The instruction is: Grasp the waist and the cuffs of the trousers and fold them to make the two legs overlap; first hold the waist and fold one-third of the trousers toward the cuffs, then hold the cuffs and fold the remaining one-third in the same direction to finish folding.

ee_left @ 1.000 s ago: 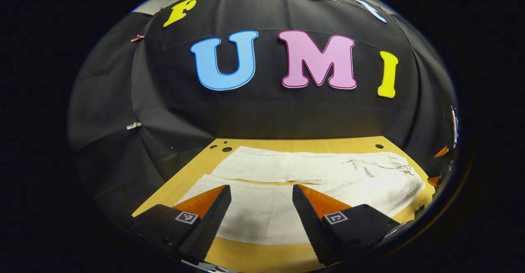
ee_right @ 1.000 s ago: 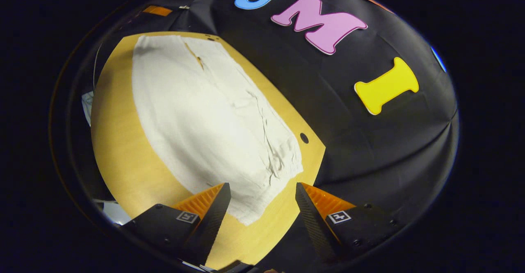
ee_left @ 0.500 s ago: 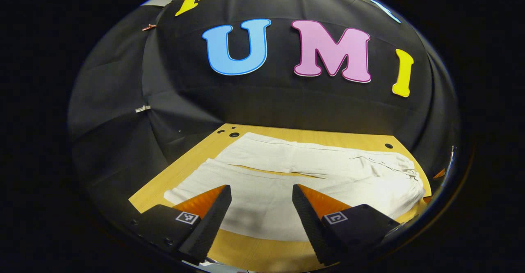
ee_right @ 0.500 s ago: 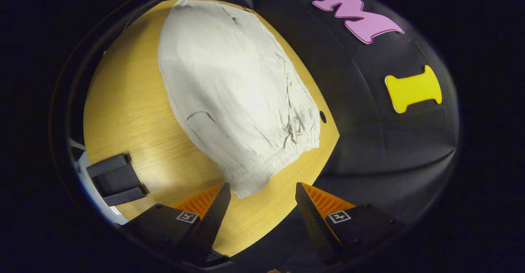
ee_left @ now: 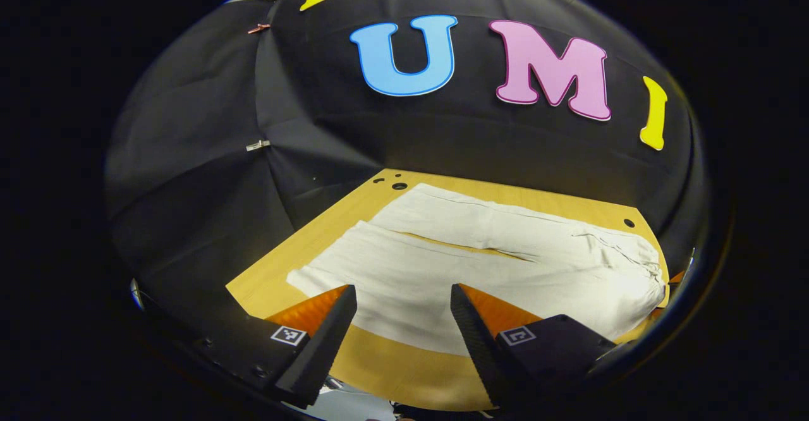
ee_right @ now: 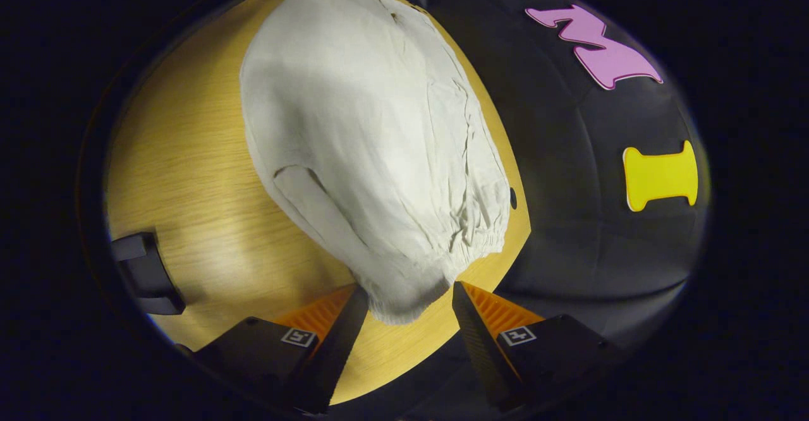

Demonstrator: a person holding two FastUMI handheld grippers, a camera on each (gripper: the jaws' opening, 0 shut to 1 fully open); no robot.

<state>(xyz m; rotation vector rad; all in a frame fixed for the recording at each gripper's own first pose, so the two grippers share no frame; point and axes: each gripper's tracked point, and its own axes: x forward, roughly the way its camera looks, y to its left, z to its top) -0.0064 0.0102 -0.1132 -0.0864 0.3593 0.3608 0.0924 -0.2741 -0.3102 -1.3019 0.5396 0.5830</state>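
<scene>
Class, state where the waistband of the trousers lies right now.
In the right gripper view the waistband lies on the wooden table, its near corner between the right gripper's open fingers.

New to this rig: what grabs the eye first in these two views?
The pale trousers spread flat across the wooden table, the two legs side by side with a thin gap between them. In the right gripper view the gathered waist lies right in front of the right gripper, whose fingers stand open on either side of the waist's corner. The left gripper, also open, hovers at the near leg's long edge.
</scene>
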